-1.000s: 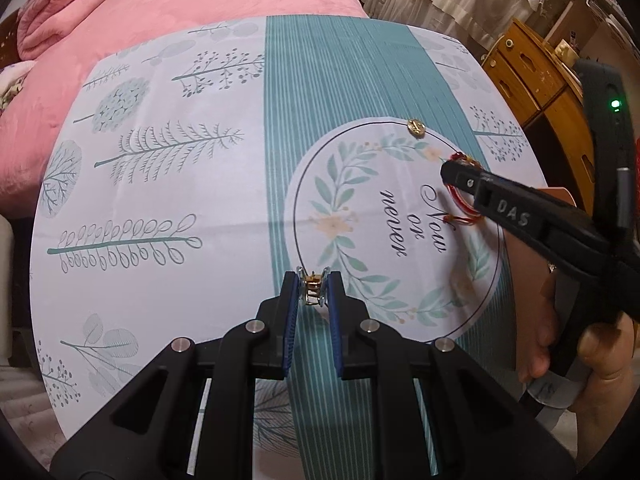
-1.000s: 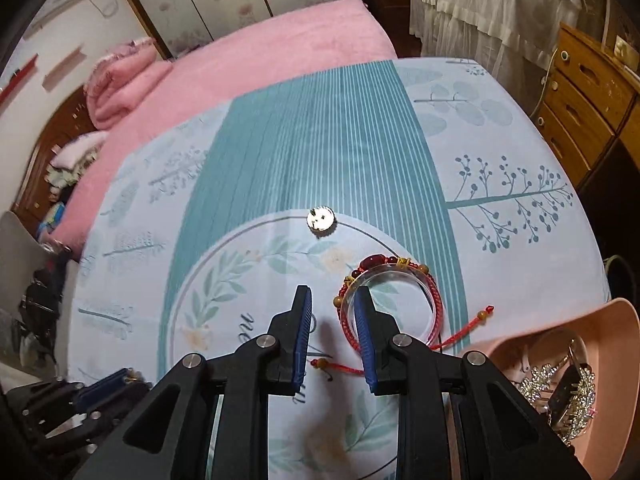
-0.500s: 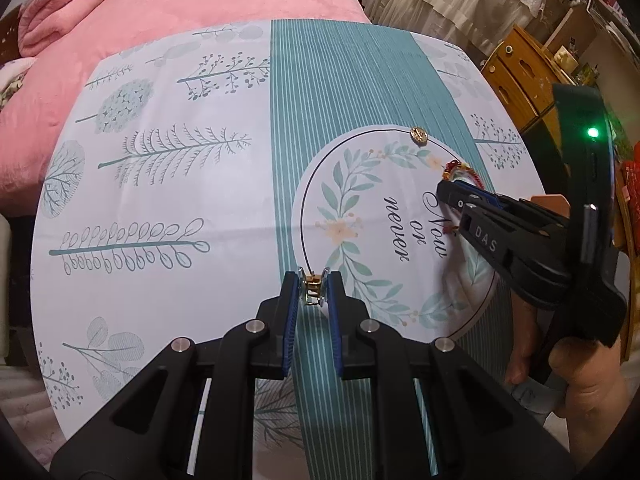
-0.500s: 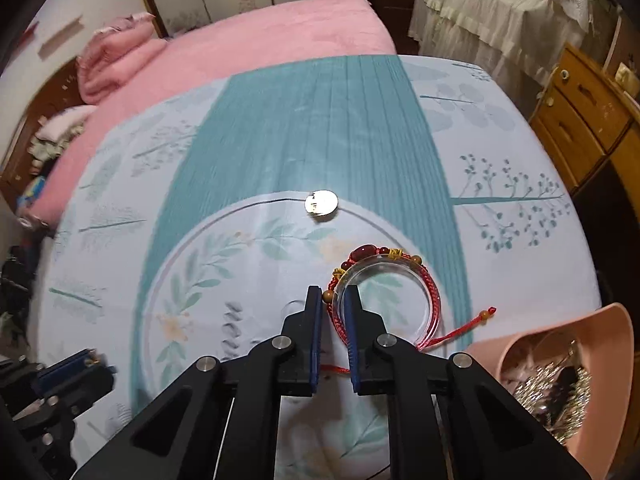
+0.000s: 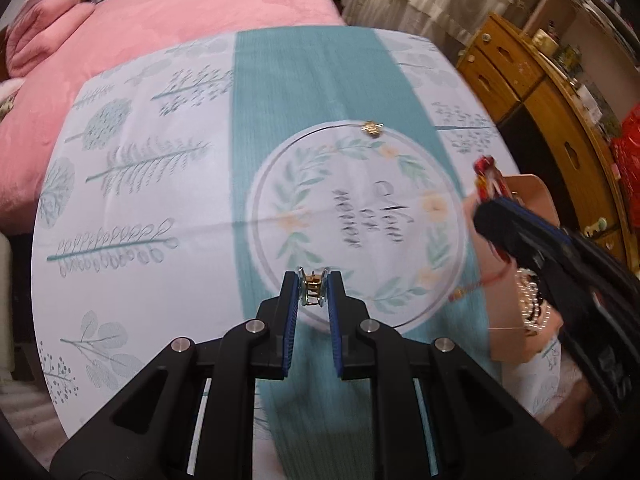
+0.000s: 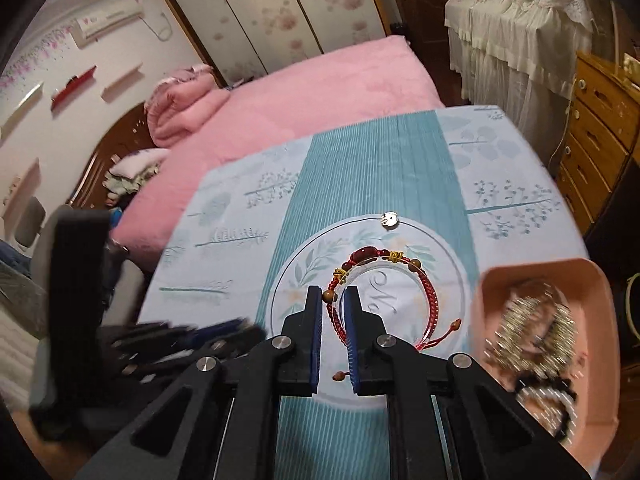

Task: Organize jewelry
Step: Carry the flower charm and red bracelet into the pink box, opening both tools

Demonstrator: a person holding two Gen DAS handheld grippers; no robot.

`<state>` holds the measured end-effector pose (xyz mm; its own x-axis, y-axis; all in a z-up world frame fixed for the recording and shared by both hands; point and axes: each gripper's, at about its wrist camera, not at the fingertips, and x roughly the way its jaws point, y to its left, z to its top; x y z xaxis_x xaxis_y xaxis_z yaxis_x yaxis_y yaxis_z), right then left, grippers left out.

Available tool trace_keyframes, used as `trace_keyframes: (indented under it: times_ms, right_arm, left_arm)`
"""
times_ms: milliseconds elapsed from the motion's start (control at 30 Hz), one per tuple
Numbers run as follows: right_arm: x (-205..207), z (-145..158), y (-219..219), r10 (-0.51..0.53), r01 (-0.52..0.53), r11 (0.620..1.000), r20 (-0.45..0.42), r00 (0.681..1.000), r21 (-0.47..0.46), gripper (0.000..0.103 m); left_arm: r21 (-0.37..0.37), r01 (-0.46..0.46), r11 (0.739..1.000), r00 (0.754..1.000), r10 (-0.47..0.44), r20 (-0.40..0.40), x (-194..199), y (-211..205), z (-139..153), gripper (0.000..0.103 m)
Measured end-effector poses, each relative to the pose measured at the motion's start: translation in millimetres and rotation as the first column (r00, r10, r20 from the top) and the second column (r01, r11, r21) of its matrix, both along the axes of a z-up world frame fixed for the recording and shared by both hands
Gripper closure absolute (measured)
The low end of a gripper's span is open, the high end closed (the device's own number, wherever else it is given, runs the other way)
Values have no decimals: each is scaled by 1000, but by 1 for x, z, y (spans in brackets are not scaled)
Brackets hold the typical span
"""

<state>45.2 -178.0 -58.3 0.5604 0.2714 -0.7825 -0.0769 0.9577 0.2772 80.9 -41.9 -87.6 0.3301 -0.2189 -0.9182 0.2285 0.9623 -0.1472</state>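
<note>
My left gripper [image 5: 313, 289] is shut on a small gold hair claw clip [image 5: 312, 290] above the printed tablecloth. My right gripper [image 6: 335, 299] is shut on a red beaded cord bracelet [image 6: 374, 280] wrapped around a clear bangle, lifted off the cloth beside the pink tray [image 6: 600, 292]. In the left wrist view the right gripper [image 5: 486, 216] holds the bracelet [image 5: 486, 178] near the tray [image 5: 532, 188]. A small round gold piece [image 6: 389, 219] lies on the printed circle line; it also shows in the left wrist view [image 5: 372, 128].
The pink tray holds sparkly silver jewelry [image 6: 536, 332] and pearls [image 5: 530, 300]. A pink bed [image 6: 300, 96] lies beyond the table's far edge. Wooden drawers [image 6: 600, 128] stand to the right.
My right gripper shut on the bracelet and lifted it off the cloth, moving toward the pink tray. My left gripper kept the clip and stayed about where it was.
</note>
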Motion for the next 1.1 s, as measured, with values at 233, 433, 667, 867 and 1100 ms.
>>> trace_keyframes:
  times_ms: [233,433,667,867,1100]
  right_arm:
    - [-62,26,-47,-85,86,996,27,996,-36,93]
    - [-89,23,-98,-173,173,984,11,985,-51,93]
    - [-101,-3,-160,-227,234,965,-73,971,115,93]
    - [-111,-29,-192,-238,266,941,-151,960,209,93]
    - [-120,-45,-201,-228,259,947,-171,959,191,93]
  left_arm:
    - [-27,106,994,994,-105,44,-6,-53,24,91]
    - [-45,198,979,979,-196,58,-14,-107,33,91]
    - [-51,288,956,956,-284,66,-19,-164,36,91]
    - [-50,331,942,942,-327,78,-22,-195,36,91]
    - [-21,353,935,934,-351,68,-16,-218,24,91]
